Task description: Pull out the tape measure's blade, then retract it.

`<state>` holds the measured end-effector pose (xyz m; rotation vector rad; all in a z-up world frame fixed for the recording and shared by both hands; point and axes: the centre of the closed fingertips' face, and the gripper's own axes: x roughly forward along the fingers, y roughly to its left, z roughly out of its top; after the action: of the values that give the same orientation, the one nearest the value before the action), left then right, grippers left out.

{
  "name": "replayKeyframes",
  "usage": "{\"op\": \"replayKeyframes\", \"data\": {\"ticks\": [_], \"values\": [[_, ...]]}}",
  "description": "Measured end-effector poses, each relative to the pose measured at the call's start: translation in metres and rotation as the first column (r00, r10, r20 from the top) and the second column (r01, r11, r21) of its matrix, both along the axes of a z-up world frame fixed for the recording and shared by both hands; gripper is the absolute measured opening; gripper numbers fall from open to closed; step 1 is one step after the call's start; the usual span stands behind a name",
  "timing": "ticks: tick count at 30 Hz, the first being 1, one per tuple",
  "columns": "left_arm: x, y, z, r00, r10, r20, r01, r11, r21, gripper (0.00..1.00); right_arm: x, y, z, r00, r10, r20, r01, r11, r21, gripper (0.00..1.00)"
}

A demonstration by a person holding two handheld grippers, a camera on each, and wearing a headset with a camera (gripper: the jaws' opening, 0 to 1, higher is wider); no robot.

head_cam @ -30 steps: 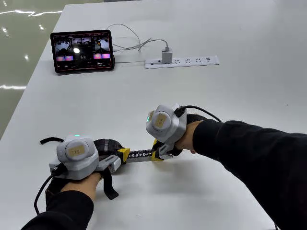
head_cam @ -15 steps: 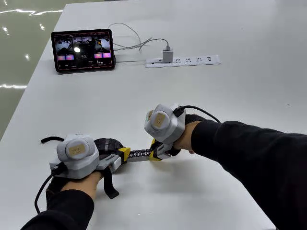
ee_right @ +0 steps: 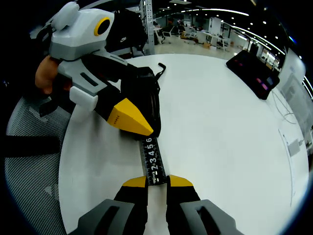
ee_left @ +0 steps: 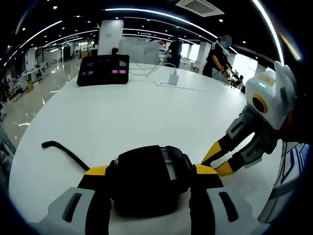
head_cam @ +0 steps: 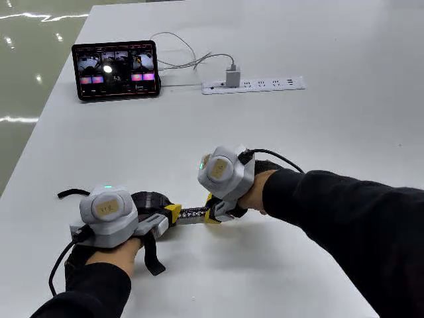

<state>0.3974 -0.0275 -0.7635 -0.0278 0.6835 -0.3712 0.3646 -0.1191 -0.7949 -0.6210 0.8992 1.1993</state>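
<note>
Locate the tape measure (head_cam: pixel 150 201) at the near left of the white table (head_cam: pixel 298 132), with its black case resting on the surface. Note the case clamped between the 2 yellow-tipped jaws of the left gripper (ee_left: pixel 149 172), set only as wide as the case itself. Observe the blade (ee_right: pixel 152 161) drawn out a short way to the right, running low over the table; cannot tell whether touching it. Read printed figures 2 to 6 on the exposed length in the right gripper view. Note the right gripper (ee_right: pixel 157 182) pinched narrow on the blade's free end, 1 yellow tip on each side of it. Find 1 black strap (head_cam: pixel 70 193) trailing left from the case across the table. Find a 2nd black strap (head_cam: pixel 151 255) on the near side of the left gripper; cannot tell what it belongs to. Locate a tablet (head_cam: pixel 116 69) at the far left, screen lit and propped at a tilt. See a white power strip (head_cam: pixel 255 85) just right of the tablet, with 1 charger (head_cam: pixel 232 77) plugged in and thin cables (head_cam: pixel 179 56) running between charger and tablet. Note these far items as well apart from both grippers.
</note>
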Motion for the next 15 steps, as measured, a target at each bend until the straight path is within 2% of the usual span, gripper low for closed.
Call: {"op": "replayKeyframes", "data": {"ticks": [15], "values": [[-0.0003, 0.0010, 0.0002, 1.000, -0.001, -0.003, 0.001, 1.000, -0.002, 0.60, 0.0012, 0.0081, -0.0003, 1.000, -0.004, 0.004, 0.004, 1.000, 0.015, 0.09]]}}
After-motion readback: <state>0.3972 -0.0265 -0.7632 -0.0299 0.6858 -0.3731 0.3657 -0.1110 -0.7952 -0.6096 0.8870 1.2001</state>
